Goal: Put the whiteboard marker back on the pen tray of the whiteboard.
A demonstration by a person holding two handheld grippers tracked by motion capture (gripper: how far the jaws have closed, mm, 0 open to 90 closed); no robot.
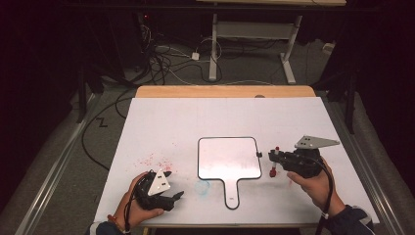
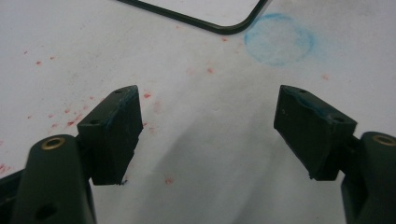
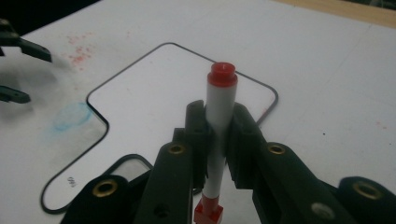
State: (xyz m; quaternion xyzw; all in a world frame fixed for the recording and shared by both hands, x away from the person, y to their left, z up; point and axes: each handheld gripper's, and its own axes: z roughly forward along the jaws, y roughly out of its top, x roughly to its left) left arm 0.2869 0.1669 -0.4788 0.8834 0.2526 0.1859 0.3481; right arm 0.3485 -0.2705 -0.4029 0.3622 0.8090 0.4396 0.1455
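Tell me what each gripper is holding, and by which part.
The right gripper is shut on the red-capped marker, clamped around the middle of its white barrel, just right of the whiteboard. The left gripper holds nothing; its jaws stand open over the table.

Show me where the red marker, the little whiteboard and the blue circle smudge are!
red marker [image 3: 219, 116], right gripper view, on its white barrel between the jaws.
little whiteboard [image 1: 227, 156], high view, on its white writing face.
blue circle smudge [image 2: 279, 39], left gripper view, on the faint blue inside the ring.
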